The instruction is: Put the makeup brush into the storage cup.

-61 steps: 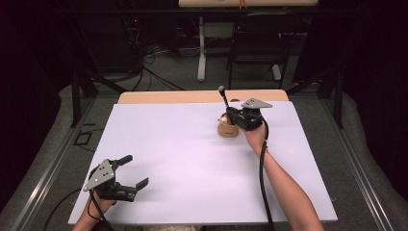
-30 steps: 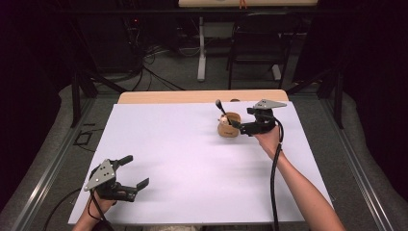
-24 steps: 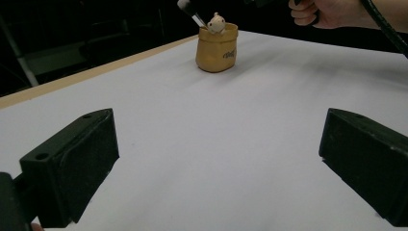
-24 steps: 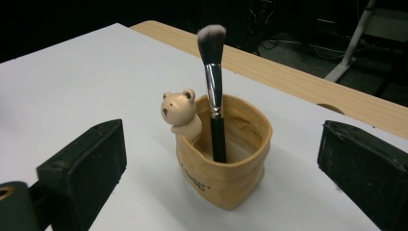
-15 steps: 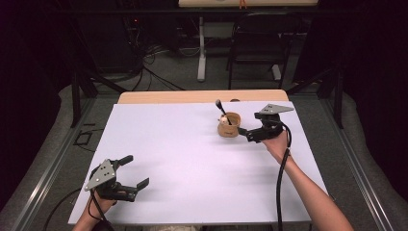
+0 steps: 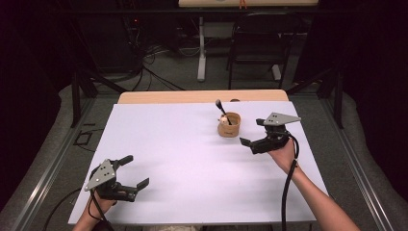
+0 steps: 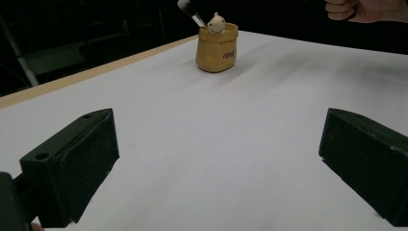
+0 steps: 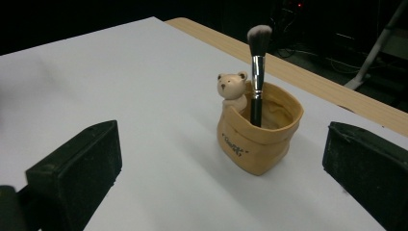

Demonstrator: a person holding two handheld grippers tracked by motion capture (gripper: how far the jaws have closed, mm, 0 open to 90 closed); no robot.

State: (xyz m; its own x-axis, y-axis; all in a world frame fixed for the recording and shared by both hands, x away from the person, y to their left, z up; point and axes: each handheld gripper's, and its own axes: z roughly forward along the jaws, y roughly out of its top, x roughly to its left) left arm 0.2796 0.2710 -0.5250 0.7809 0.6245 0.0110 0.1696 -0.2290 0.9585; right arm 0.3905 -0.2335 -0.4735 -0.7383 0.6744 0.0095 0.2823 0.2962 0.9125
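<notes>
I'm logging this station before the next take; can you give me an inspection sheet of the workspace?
Surface: white table, wooden edge at the far side.
Job's things: tan bear pot upright, makeup brush standing in it, bristles up.
Clutter: nothing seen.
Grippers: left gripper open, over the near left corner; right gripper open, beside the pot, apart from it.
Cables: black cable trailing along the right forearm.
Surroundings: dark room, chair, floor cables.

One pot [image 6: 229, 124], one brush [image 6: 223, 110], two tools.
</notes>
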